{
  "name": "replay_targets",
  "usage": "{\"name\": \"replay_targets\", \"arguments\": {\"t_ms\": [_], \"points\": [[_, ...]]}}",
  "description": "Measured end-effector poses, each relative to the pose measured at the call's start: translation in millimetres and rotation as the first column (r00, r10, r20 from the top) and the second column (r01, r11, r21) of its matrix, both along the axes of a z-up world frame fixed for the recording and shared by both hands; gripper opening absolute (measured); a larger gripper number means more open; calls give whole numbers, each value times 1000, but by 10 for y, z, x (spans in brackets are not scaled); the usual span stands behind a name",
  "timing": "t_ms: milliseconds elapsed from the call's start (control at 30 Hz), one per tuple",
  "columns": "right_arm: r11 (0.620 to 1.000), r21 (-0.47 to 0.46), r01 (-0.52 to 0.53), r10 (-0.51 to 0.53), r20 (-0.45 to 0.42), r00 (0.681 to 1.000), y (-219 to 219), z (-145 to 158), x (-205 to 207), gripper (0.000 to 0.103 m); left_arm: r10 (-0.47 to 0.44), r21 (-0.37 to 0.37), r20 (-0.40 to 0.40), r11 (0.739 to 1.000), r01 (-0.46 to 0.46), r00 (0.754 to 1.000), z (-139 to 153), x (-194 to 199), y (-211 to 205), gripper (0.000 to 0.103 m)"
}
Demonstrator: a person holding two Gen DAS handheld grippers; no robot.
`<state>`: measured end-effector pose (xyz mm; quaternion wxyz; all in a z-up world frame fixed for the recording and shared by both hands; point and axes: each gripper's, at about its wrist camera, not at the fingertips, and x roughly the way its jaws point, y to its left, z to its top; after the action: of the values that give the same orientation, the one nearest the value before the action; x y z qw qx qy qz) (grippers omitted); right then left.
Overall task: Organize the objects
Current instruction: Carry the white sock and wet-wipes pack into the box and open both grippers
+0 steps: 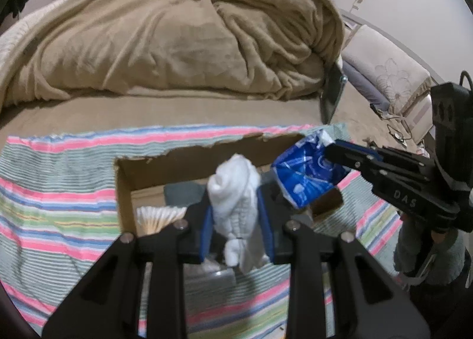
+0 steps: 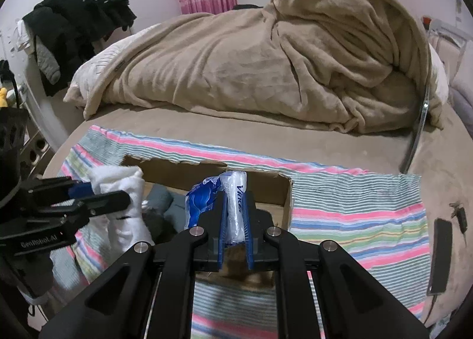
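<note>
A torn cardboard box (image 1: pixel 124 191) sits on a striped cloth (image 1: pixel 53 191) on the bed; it also shows in the right wrist view (image 2: pixel 266 188). My left gripper (image 1: pixel 235 191) is shut on a rolled white sock (image 1: pixel 233 194) and holds it over the box; the sock also shows at the left of the right wrist view (image 2: pixel 124 188). My right gripper (image 2: pixel 235 200) is shut on a blue and white plastic packet (image 2: pixel 233 200) above the box's right part; in the left wrist view the packet (image 1: pixel 304 173) hangs from that gripper (image 1: pixel 331 149).
Inside the box lie grey socks (image 2: pixel 165 203) and a pale fanned item (image 1: pixel 159 217). A heaped tan blanket (image 1: pixel 177 37) covers the bed behind. A dark phone (image 2: pixel 440 253) lies right of the cloth. Black clothes (image 2: pixel 79 22) hang at far left.
</note>
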<state>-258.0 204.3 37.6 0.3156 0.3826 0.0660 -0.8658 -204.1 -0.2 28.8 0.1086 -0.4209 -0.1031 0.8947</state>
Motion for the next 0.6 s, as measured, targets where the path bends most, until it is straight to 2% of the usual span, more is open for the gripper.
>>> {"name": "replay_targets", "arguments": {"t_ms": [200, 367, 400, 433, 467, 500, 600], "points": [[1000, -4, 17, -17, 49, 999, -41, -180, -143, 12, -14, 0, 62, 1000, 14, 998, -241, -212, 16, 32], [1000, 8, 16, -17, 72, 997, -115, -290, -169, 14, -42, -20, 97, 999, 44, 994, -359, -287, 62, 42], [1000, 8, 23, -23, 74, 997, -123, -301, -175, 14, -39, -22, 94, 999, 41, 995, -360, -278, 68, 47], [1000, 6, 27, -27, 75, 997, -127, -307, -172, 17, -38, -21, 91, 999, 40, 995, -349, -262, 66, 57], [1000, 1, 29, -29, 76, 997, -129, -309, -162, 20, -35, -14, 84, 999, 36, 996, -330, -235, 63, 62], [1000, -3, 30, -30, 77, 997, -132, -310, -152, 28, -32, -9, 79, 999, 33, 996, -312, -215, 52, 67], [999, -12, 34, -33, 81, 996, -129, -292, -119, 42, -22, -1, 64, 1000, 22, 998, -248, -144, 16, 69]]}}
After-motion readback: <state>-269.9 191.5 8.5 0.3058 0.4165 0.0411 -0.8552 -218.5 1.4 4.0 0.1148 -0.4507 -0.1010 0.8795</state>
